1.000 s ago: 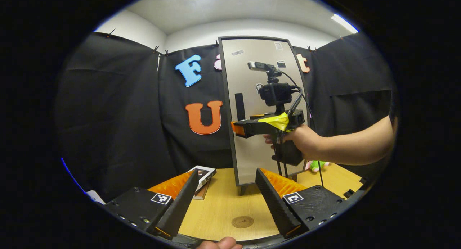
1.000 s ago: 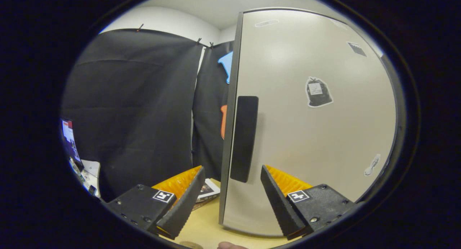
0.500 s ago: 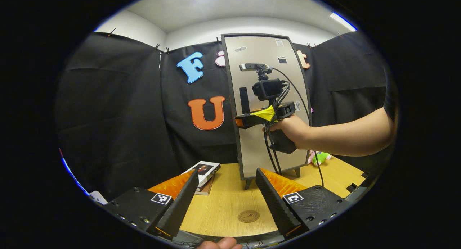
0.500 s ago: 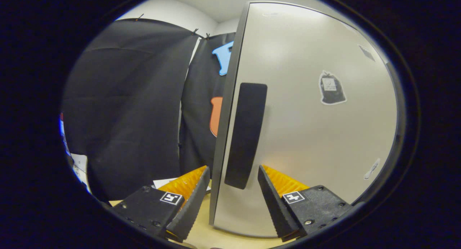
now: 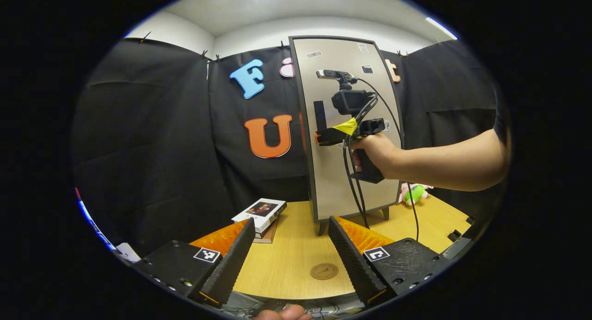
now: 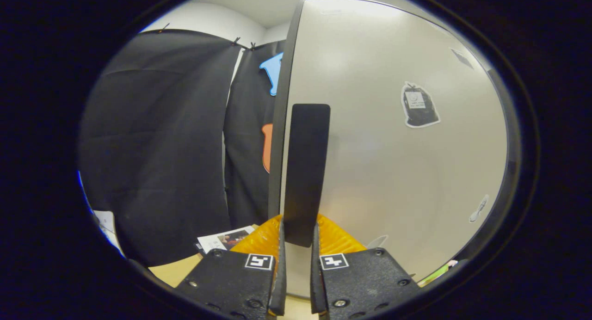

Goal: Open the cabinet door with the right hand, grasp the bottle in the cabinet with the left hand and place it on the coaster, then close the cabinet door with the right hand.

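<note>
Right gripper jaws clamp the flat, matte black handle of the smooth grey cabinet door, which is closed. Left gripper jaws gape above the round coaster on the wood-grain table.

A tall, narrow cabinet with a pale grey door framed in dark grey stands upright on short legs on the light wooden table; the door is closed. A black vertical bar handle sits near its left edge. A round brown coaster lies flat on the table, in front of the cabinet and apart from it.
</note>
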